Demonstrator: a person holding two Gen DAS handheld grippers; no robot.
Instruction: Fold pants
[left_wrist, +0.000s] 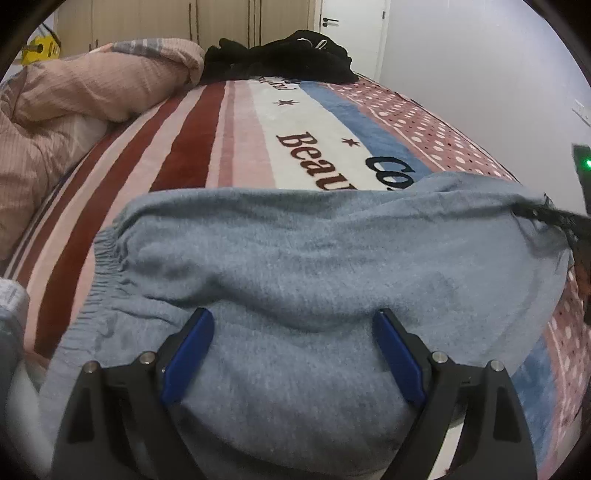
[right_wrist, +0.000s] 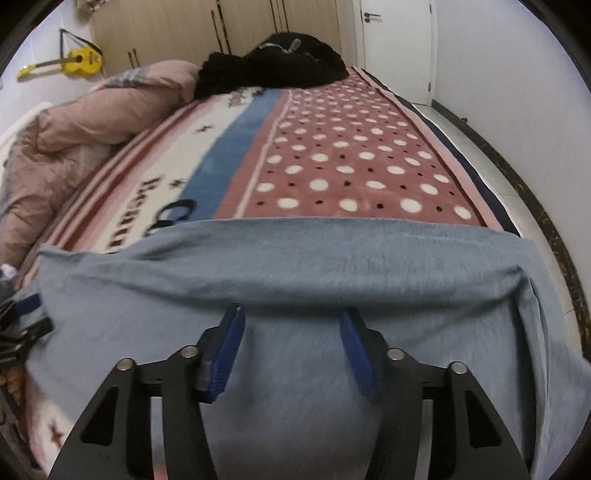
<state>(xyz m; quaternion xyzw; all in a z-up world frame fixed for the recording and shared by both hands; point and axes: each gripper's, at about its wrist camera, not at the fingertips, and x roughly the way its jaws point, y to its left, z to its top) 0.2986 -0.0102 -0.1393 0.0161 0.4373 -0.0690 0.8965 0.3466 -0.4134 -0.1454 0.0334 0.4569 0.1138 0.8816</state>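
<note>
Because the grey-blue sweatpants (left_wrist: 295, 266) are looking soft, thick and limp, I am judging that they will be sagging from any single pinch and dragging a little on the fleecy blanket (left_wrist: 229, 140) rather than sliding; they are seeming light and in no way fragile; the safest holds are looking like the doubled edges, namely the gathered elastic waistband (left_wrist: 101, 273) on the left and the far fold line, since loose mid-panel cloth will be bunching. They are lying flat across the near end of the bed, already doubled lengthwise, with a soft ridge running across them and a dark drawstring (left_wrist: 554, 218) trailing off at the right. The left gripper (left_wrist: 295, 321) is hovering over the fabric with its jaws spread wide, clasping nothing; the right gripper (right_wrist: 291, 321) is standing partly apart above the cloth, its blue pads (right_wrist: 231, 350) not pressing on anything.
</note>
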